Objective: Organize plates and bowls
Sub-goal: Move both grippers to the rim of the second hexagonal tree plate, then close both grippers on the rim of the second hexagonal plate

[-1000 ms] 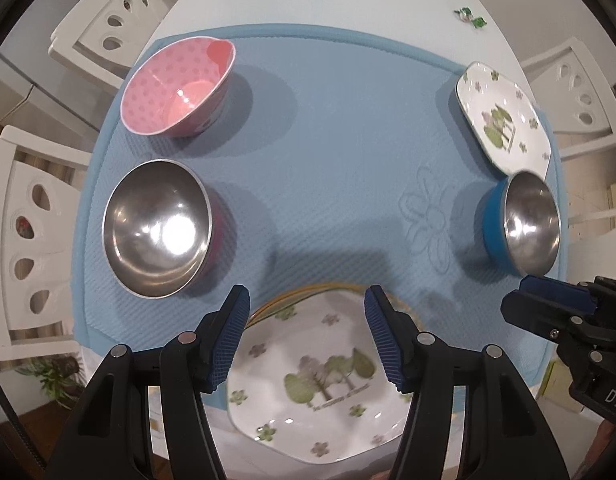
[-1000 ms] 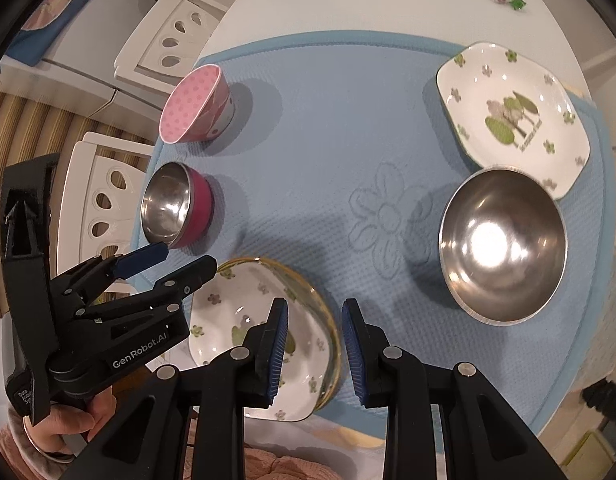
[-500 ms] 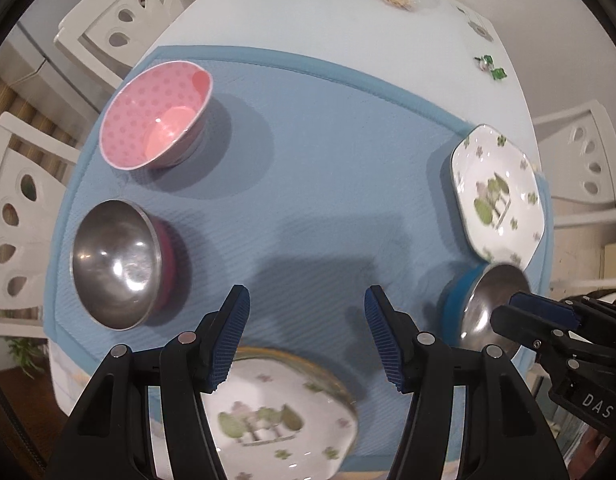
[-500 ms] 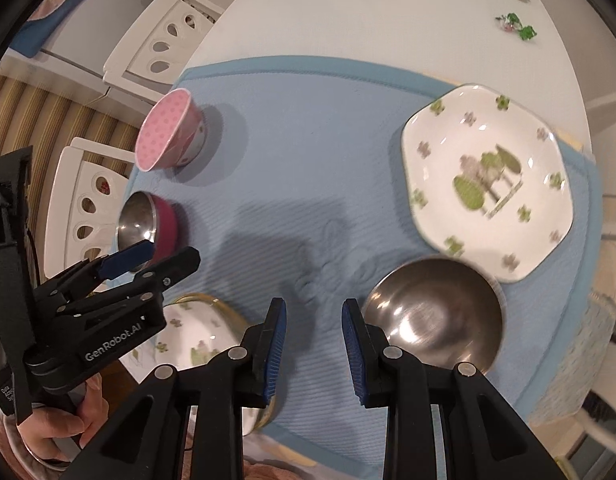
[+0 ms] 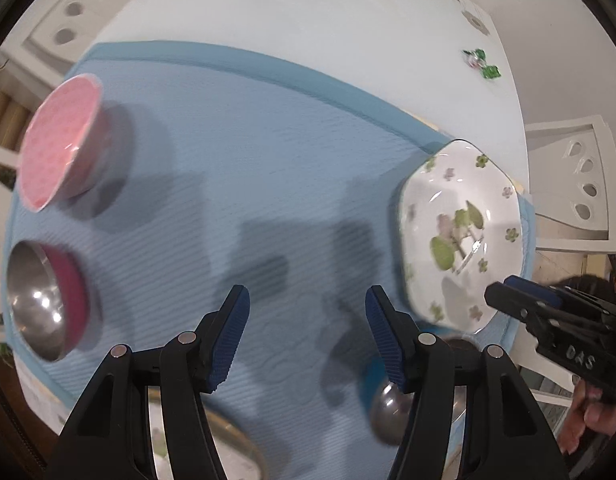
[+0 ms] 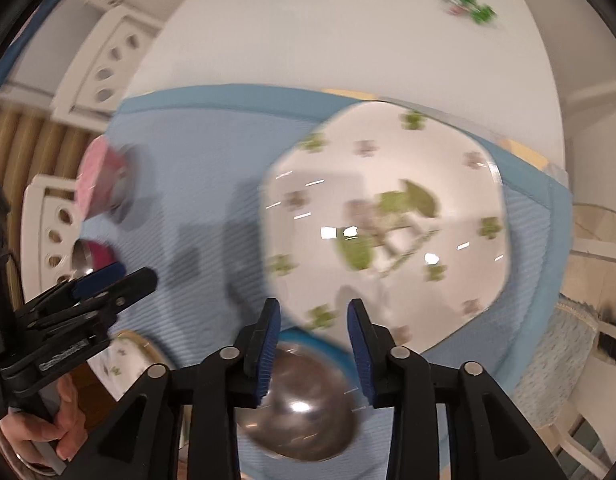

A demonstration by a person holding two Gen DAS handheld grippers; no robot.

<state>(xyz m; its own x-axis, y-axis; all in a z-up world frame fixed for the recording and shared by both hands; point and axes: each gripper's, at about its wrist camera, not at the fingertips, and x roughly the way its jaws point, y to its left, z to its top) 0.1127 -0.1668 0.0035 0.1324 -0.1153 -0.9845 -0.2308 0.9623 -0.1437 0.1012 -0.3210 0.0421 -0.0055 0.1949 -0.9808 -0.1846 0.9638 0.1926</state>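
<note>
Right gripper [image 6: 312, 320] jaws opening, empty, over the white hexagonal flower-print plate [image 6: 388, 216]; left gripper [image 5: 308, 316] open, empty too.

Blue bowl [image 6: 303, 396] blurred; gold-rimmed plate [image 5: 235, 452] cut off.

We saw a white table [image 5: 267, 12] under a blue mat [image 5: 247, 152] that reached its near edge. White chairs [image 5: 576, 184] with oval cut-outs stood at its left and right edges. Striped flooring [image 6: 23, 144] showed beyond the left chairs. Ceiling light glared on the tabletop.
</note>
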